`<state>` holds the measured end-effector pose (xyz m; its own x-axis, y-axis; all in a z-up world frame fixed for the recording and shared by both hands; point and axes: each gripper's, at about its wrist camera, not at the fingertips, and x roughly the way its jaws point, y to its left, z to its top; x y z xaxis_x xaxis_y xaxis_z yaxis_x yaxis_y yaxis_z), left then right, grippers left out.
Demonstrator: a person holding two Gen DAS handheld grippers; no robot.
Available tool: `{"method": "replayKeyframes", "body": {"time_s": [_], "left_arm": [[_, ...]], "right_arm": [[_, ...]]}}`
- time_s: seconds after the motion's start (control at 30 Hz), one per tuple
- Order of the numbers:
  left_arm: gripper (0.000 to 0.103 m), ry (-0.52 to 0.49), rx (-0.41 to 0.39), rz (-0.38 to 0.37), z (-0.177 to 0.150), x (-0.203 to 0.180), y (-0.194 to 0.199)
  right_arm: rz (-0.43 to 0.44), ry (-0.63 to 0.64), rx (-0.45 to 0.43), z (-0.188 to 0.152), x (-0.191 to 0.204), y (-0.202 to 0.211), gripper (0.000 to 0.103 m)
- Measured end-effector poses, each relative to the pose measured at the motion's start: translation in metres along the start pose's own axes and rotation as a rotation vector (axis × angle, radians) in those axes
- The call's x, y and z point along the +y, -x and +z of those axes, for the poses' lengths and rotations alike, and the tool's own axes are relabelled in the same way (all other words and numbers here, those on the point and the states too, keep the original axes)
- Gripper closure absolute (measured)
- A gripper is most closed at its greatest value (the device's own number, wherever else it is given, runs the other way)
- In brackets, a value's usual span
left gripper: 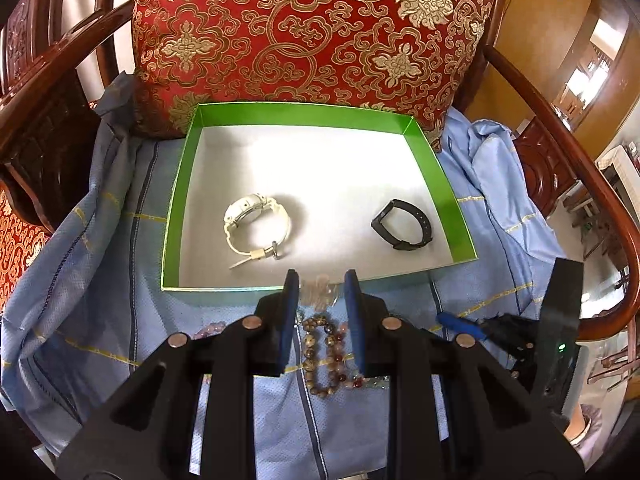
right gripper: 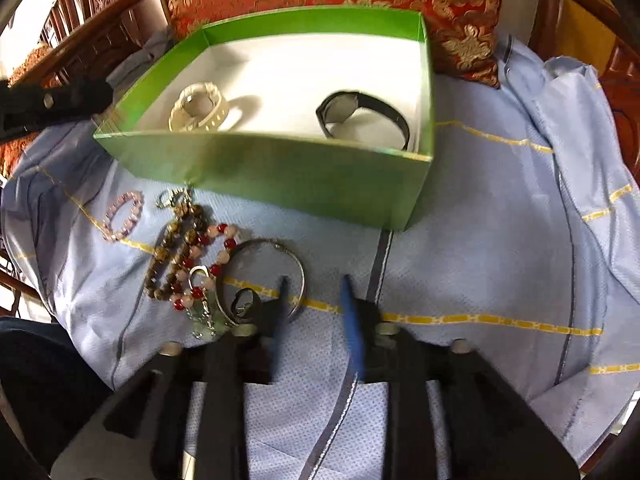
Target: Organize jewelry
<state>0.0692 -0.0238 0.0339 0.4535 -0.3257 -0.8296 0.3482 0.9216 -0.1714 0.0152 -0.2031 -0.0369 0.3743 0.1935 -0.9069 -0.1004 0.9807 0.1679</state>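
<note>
Left wrist view: left gripper jaws narrow, a blurred pale bead cluster between the tips; grip contact unclear. Brown bead bracelet lies below the tips, between the jaws. Green box ahead holds white watch and black band.

Right wrist view: right gripper jaws parted, nothing between them, over blue cloth. Silver bangle at the left tip; red-and-pink bead string and pink bracelet farther left.

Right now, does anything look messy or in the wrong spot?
Yes. The bead bracelets and silver bangle lie tangled in a heap on the blue cloth, outside the green box that already holds two watches.
</note>
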Motion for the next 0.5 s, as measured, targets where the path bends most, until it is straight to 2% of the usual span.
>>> {"method": "replayKeyframes", "body": {"time_s": [0.13, 0.2, 0.27, 0.3, 0.4, 0.5], "left_arm": [[0.080, 0.001, -0.002, 0.005, 0.000, 0.000, 0.001], [0.080, 0.004, -0.003, 0.009, -0.001, 0.001, 0.002], [0.080, 0.011, 0.000, 0.010, -0.002, 0.004, 0.002], [0.080, 0.014, 0.002, 0.011, -0.002, 0.005, 0.002], [0.079, 0.015, 0.026, 0.006, -0.004, 0.007, 0.000], [0.078, 0.005, 0.111, 0.012, -0.013, 0.009, -0.012]], "right_arm": [[-0.054, 0.063, 0.016, 0.001, 0.012, -0.009, 0.062], [-0.081, 0.093, 0.040, -0.003, 0.019, -0.020, 0.065], [-0.095, 0.114, 0.016, -0.005, 0.025, -0.019, 0.094], [-0.087, 0.111, 0.020, -0.005, 0.026, -0.018, 0.098], [-0.063, 0.075, 0.033, -0.004, 0.022, -0.014, 0.099], [-0.067, 0.067, 0.020, -0.007, 0.018, -0.006, 0.099]]}}
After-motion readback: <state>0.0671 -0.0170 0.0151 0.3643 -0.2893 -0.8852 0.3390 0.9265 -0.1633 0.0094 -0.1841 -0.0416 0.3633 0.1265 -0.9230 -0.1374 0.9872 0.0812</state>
